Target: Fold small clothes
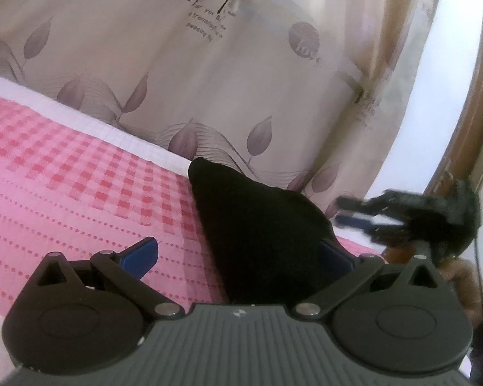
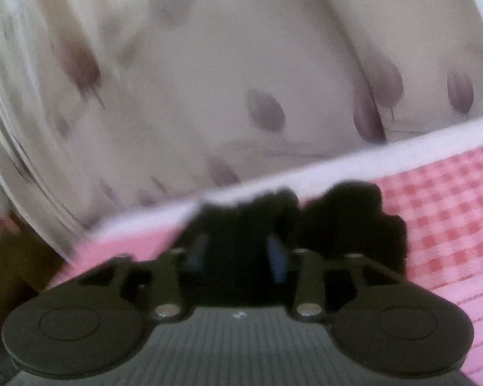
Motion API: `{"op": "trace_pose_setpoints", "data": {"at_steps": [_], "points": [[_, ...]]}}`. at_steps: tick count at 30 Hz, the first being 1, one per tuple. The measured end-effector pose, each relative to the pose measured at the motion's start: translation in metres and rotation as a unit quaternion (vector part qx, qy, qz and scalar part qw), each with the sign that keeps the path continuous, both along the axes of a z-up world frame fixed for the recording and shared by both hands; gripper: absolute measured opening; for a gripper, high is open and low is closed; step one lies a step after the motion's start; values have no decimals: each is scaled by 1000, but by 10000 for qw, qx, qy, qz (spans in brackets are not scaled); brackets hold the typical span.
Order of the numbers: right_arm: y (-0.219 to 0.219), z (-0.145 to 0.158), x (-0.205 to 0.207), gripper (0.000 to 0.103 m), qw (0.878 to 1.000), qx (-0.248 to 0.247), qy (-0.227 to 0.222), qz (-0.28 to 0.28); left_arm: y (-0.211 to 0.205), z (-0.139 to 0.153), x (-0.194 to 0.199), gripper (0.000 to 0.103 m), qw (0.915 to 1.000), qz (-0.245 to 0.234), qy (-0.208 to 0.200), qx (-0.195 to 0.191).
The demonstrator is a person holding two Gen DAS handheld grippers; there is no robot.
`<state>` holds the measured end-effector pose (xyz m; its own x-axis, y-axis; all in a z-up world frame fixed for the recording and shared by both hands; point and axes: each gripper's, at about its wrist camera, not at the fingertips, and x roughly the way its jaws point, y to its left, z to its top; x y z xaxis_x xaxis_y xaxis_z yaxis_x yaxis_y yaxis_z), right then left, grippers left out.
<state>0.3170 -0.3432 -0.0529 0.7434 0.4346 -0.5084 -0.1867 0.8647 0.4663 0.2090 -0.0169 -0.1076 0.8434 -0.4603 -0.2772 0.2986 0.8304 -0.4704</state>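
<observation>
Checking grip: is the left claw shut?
No, the left claw stands wide open, black cloth draped over one finger only.

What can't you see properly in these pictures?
- Soft black cloth garment: left wrist view, its near end is hidden behind the left gripper.
- Right gripper: right wrist view is motion-blurred, so its grip on the cloth is unclear.
- Printed writing on the beige leaf-patterned curtain: too small, partly folded.
</observation>
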Motion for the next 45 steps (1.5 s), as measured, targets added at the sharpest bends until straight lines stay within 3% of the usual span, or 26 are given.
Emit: {"op": "trace_pose_setpoints", "data": {"at_steps": [1,4,6,11,15,17,18,19,25,32,35,37,40,42,45], "points": [[13,-3,0,68,9991,-414,-29,-13,1,-1,1,103,10000,7,27,-19],[36,-13,2,73,9932,-1148,124,-154,2,-2,3,103,9999,11,108,-77],[39,-21,4,76,9927,-1149,255,-250,2,-2,4,103,9999,5,134,-90],[26,-17,-11,79,9948,-730,-7,-712,2,-2,3,103,9998,6,145,-101],[24,-27,-4,80,9958,-747,203,-484,1,-2,4,103,9998,-18,167,-89],[34,-32,-3,66,9959,-838,200,-279,1,-2,4,103,9998,-14,174,-87],[38,-32,-5,34,9955,-918,94,-219,1,-2,4,103,9998,-14,174,-88],[41,-28,-6,25,9949,-993,4,-184,1,-2,4,103,9998,-8,181,-89],[24,-12,-14,17,9957,-770,-393,-322,1,-3,4,103,9997,33,212,-86],[-33,3,-26,16,9934,-509,-522,-886,1,-3,5,103,9997,44,230,-71],[-53,-12,-19,16,9973,-145,-199,-690,2,-3,6,103,9997,43,246,-73],[-57,-28,-15,16,9965,-288,40,-780,3,-3,6,103,9996,42,262,-74],[-72,-43,-16,17,9958,5,103,-907,4,-4,7,103,9995,50,288,-86],[-80,-48,-16,21,9957,534,69,-759,4,-4,8,103,9995,49,310,-95],[-93,-44,-29,44,9892,1135,-57,-922,4,-5,9,103,9994,42,319,-103]]}}
